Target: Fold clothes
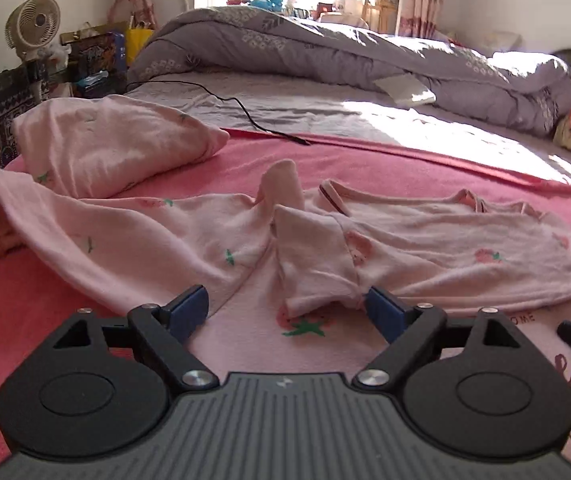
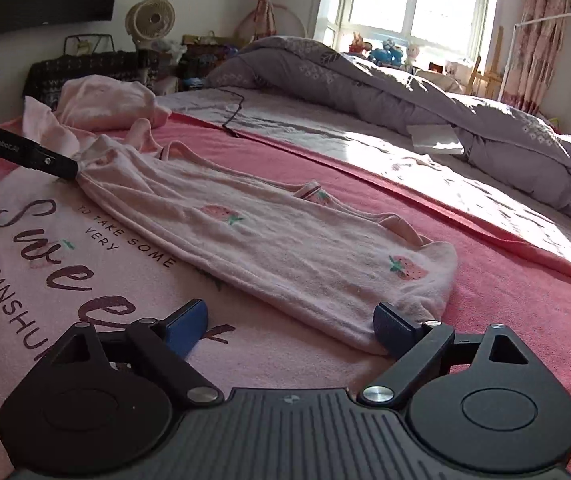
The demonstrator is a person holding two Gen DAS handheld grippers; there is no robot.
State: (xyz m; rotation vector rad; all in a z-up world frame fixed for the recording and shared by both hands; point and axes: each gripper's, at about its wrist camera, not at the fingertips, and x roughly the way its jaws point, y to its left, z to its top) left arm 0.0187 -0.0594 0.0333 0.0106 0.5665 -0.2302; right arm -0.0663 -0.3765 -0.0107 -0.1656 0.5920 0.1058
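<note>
Bedroom bed point(image 1: 365, 112) under pink blanket point(image 2: 525, 320), strawberry-print pink garment point(image 2: 285, 248) lay spread ahead of both, left hand-held gripper point(image 1: 287, 312) and right hand-held gripper point(image 2: 291, 322) gaped wide, holding nothing.

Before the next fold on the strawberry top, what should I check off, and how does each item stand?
1. Left tool open: ok, fingers spread wide.
2. Right tool open: ok, nothing clamped.
3. Pink strawberry top spread flat: not ok, its left end is bunched and rumpled.
4. Hem within the right tool's reach: ok, the corner lies against its right finger.
5. Second pink garment clear of the fold: cannot tell, cloth runs between the two.
6. Black cable off the pink blanket: not ok, its tip reaches the edge.
</note>
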